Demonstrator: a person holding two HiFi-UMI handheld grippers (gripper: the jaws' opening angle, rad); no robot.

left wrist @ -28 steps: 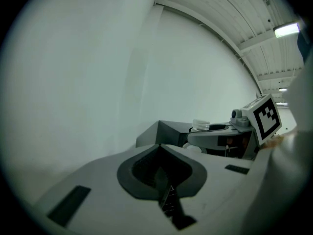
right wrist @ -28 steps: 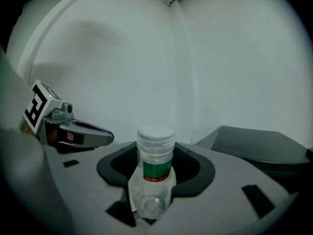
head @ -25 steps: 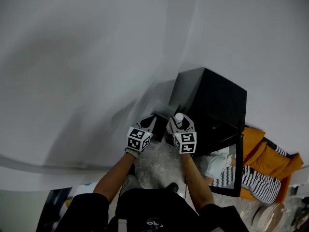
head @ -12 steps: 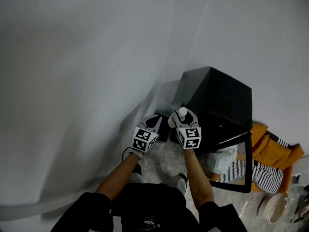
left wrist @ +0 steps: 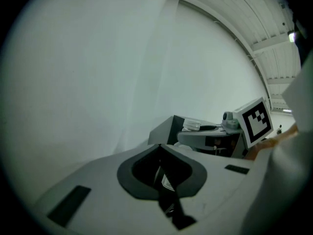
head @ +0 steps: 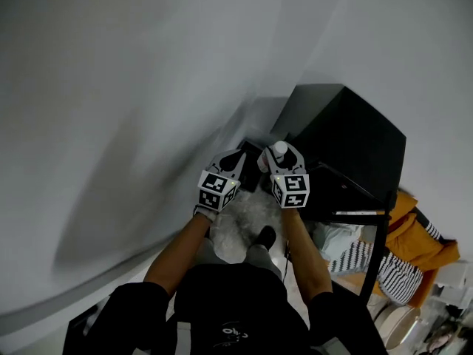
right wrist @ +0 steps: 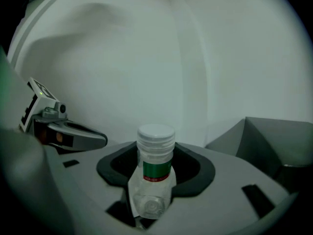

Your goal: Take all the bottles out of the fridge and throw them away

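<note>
Small clear plastic bottle (right wrist: pixel 152 182), white ribbed screw cap, green band with a red edge below the neck, clamped between the right tongs (right wrist: pixel 155 155), cap pointing away from the hand

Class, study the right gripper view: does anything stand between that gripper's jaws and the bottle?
Nothing visible does. The right gripper is closed on the bottle, which sits directly between the jaws with its white cap sticking out beyond them. Where it is to be thrown away cannot be made out.

Looking down at pale floor (head: pixel 240 220) carrying black box (head: pixel 355 143) and shoe (head: pixel 264 237), well apart.
</note>
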